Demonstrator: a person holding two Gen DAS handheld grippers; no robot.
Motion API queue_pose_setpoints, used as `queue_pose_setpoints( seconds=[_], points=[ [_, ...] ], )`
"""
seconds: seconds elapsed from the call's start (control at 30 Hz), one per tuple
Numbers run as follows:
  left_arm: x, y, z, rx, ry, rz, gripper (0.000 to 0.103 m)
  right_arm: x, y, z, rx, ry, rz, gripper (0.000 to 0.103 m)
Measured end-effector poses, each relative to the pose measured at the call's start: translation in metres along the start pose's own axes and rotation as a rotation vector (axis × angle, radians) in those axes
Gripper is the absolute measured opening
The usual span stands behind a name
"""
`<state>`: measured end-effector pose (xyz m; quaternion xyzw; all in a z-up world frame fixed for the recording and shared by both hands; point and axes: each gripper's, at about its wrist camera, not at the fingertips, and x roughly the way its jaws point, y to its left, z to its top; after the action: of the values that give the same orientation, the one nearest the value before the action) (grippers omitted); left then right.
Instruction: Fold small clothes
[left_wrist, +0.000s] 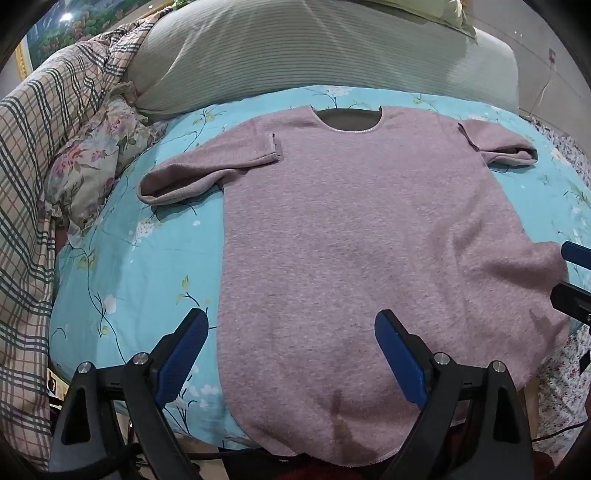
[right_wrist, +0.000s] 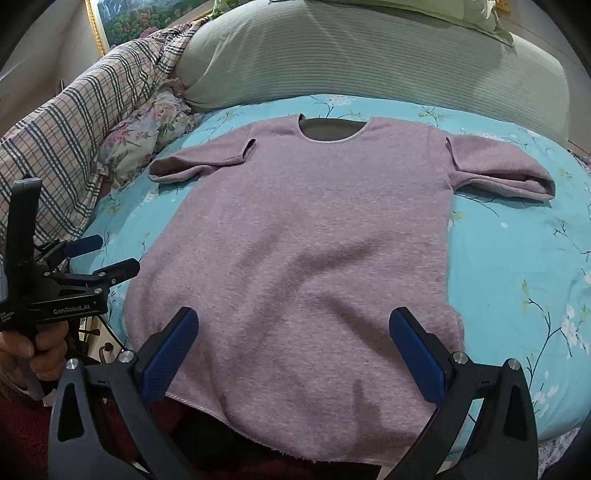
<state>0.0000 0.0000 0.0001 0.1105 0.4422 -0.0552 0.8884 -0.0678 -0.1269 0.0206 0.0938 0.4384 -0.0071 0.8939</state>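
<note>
A pink short-sleeved fuzzy top (left_wrist: 351, 236) lies flat, front up, on a light blue floral sheet (left_wrist: 147, 266), neckline at the far side, hem hanging a little over the near edge. It also shows in the right wrist view (right_wrist: 306, 251). My left gripper (left_wrist: 291, 332) is open and empty above the hem's left part. My right gripper (right_wrist: 295, 332) is open and empty above the hem's right part. The left gripper also shows at the left of the right wrist view (right_wrist: 101, 254), open, beside the top's left edge.
A grey-green ribbed pillow (left_wrist: 295, 59) lies behind the top. A plaid quilt (left_wrist: 44, 147) and a floral cushion (left_wrist: 96, 162) are bunched at the left. Blue sheet (right_wrist: 517, 266) lies bare to the right of the top.
</note>
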Motion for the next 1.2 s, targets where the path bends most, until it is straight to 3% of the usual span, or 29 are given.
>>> queue_pose_setpoints(
  seconds=[0.57, 1.2],
  points=[
    [-0.009, -0.015, -0.003, 0.004, 0.004, -0.002, 0.093, -0.004, -0.003, 0.002, -0.003, -0.006, 0.001, 0.103],
    [-0.001, -0.004, 0.002, 0.006, -0.002, -0.013, 0.093, -0.008, -0.002, 0.007, -0.008, -0.021, 0.001, 0.103]
  ],
)
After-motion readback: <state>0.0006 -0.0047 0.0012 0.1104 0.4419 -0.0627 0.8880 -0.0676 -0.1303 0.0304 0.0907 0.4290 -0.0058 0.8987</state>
